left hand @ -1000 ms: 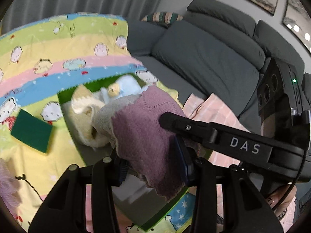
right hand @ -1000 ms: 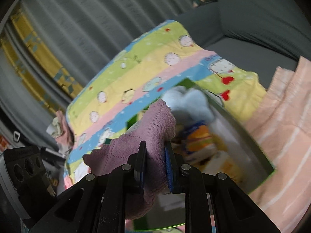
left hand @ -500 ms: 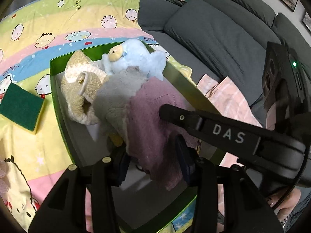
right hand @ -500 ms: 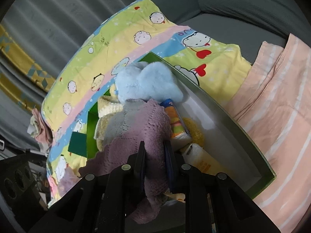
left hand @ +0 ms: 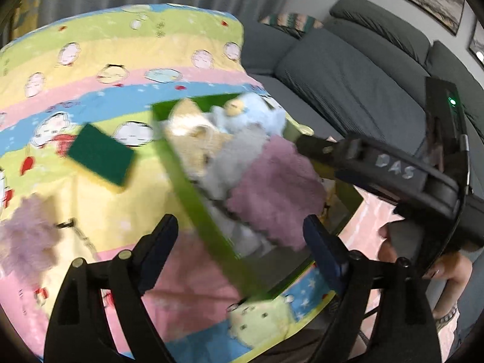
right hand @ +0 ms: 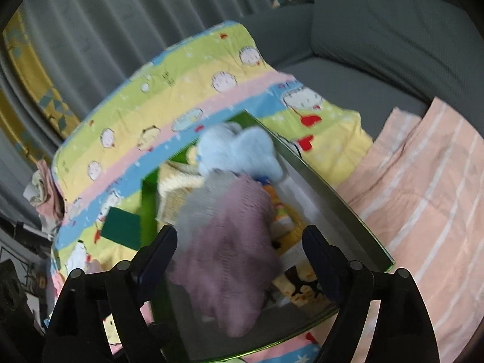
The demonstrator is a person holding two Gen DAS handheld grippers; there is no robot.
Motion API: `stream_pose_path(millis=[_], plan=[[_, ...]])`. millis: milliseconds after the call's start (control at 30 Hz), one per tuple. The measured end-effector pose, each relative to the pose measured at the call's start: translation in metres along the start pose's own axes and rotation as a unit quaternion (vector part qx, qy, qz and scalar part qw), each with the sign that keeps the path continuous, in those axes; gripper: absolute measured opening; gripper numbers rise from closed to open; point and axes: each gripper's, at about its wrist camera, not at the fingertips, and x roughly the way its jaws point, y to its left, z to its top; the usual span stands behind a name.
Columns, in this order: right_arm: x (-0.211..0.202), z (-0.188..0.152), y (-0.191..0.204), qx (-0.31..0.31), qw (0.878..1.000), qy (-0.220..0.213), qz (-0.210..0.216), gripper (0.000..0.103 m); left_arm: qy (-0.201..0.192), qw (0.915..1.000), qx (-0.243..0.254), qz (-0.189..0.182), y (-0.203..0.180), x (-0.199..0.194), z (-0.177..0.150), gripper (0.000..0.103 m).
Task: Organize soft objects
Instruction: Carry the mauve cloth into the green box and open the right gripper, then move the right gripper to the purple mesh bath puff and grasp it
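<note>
A mauve and grey knitted cloth [left hand: 272, 187] [right hand: 230, 242] lies in the green box [left hand: 193, 193] [right hand: 332, 193], on top of a light blue plush toy [left hand: 257, 115] [right hand: 239, 148] and a cream knitted item [left hand: 193, 139] [right hand: 178, 187]. My left gripper [left hand: 242, 242] is open and empty above the box's near side. My right gripper [right hand: 239, 248] is open and empty just above the cloth; it also shows in the left wrist view [left hand: 378, 166], over the box's right side.
The box sits on a striped cartoon blanket [left hand: 106, 60] [right hand: 181, 90]. A green sponge [left hand: 99, 157] [right hand: 121, 224] lies left of the box. A fluffy mauve item [left hand: 24, 242] lies at near left. A pink striped cloth [right hand: 423, 181] and a grey sofa [left hand: 348, 69] are at right.
Both grippers opened and let go of the mauve cloth, which now lies in the box. Both grippers pulled back and up from the box.
</note>
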Motion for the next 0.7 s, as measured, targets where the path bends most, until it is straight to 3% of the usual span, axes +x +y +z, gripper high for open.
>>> stream_pose_path(millis=[233,367,500,567,633,700], plan=[[-0.024,-0.005,0.041,-0.021,0.997,-0.037,0.057,0.087,-0.011,0.9978,-0.041,0.051,0.057,-0.029,-0.016,0.085],[-0.024,-0.013,0.075,-0.054,0.992,-0.030,0.113,0.088,-0.017,0.9928,-0.070,0.095,0.100,-0.041,-0.026,0.085],[-0.009,-0.028,0.116,-0.095,0.984,0.001,0.154,0.088,-0.028,0.9829,-0.105,0.149,0.140,-0.054,-0.035,0.085],[0.002,-0.036,0.132,-0.099,0.975,0.032,0.196,0.088,-0.043,0.9762,-0.129,0.168,0.163,-0.062,-0.040,0.085],[0.018,-0.045,0.151,-0.102,0.955,0.086,0.265,0.088,-0.044,0.9722,-0.152,0.173,0.183,-0.066,-0.046,0.085],[0.027,-0.054,0.166,-0.113,0.953,0.099,0.263,0.088,-0.044,0.9672,-0.180,0.174,0.204,-0.066,-0.055,0.085]])
